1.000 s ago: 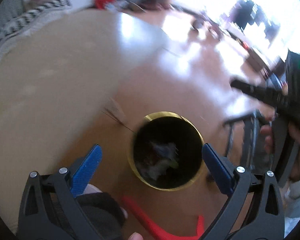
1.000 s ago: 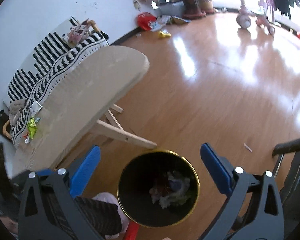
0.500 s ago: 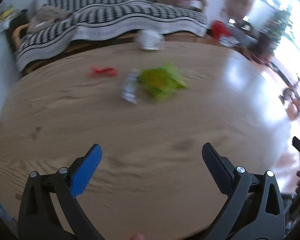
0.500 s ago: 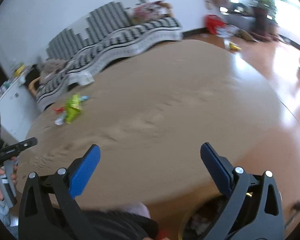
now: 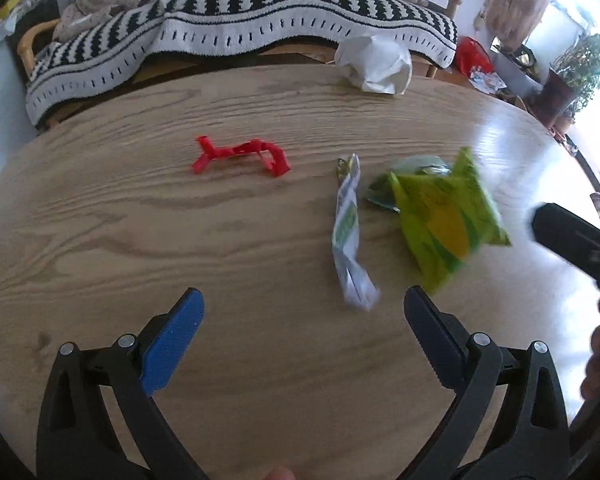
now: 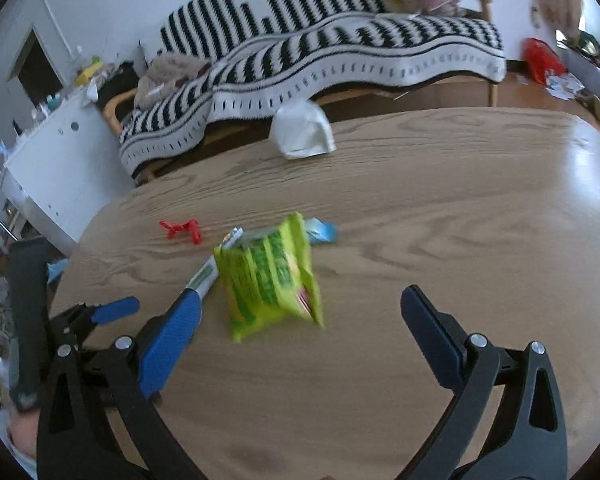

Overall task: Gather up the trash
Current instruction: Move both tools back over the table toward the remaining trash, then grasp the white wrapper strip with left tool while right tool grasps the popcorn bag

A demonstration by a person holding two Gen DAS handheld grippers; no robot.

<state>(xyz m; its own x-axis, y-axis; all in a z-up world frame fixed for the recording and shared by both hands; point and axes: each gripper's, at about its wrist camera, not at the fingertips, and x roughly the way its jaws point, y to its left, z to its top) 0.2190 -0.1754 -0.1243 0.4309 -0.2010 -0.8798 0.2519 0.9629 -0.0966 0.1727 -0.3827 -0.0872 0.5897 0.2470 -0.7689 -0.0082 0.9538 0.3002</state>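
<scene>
The left gripper (image 5: 302, 318) hangs over the wooden table (image 5: 100, 232) with its jaws spread wide and nothing between them, and the right gripper (image 6: 300, 316) is released and empty in the same way. A second ago both cameras looked straight down into a gold-rimmed bin on the floor with scraps already in it; now both have swung up over the tabletop, which I read as one drop finished and a new pick beginning. In the left wrist view the remaining trash sits in the middle and right of the frame: a twisted white and green wrapper (image 5: 350, 236) just above the gap between the blue pads, a green and yellow snack bag (image 5: 444, 220) to its right with a pale blue scrap (image 5: 380, 196) tucked at its upper left edge, and a red twist of plastic (image 5: 240, 154) further up and to the left, well apart from the rest. A crumpled white bag (image 5: 374, 64) lies at the far table edge, top centre. In the right wrist view the snack bag (image 6: 270, 276) lies just ahead of the open jaws, centre frame, with the left gripper (image 6: 108, 312) close at the lower left, so the two tools could crowd one another. The striped sofa (image 6: 300, 52) behind is out of the way; the bin is out of view now.
</scene>
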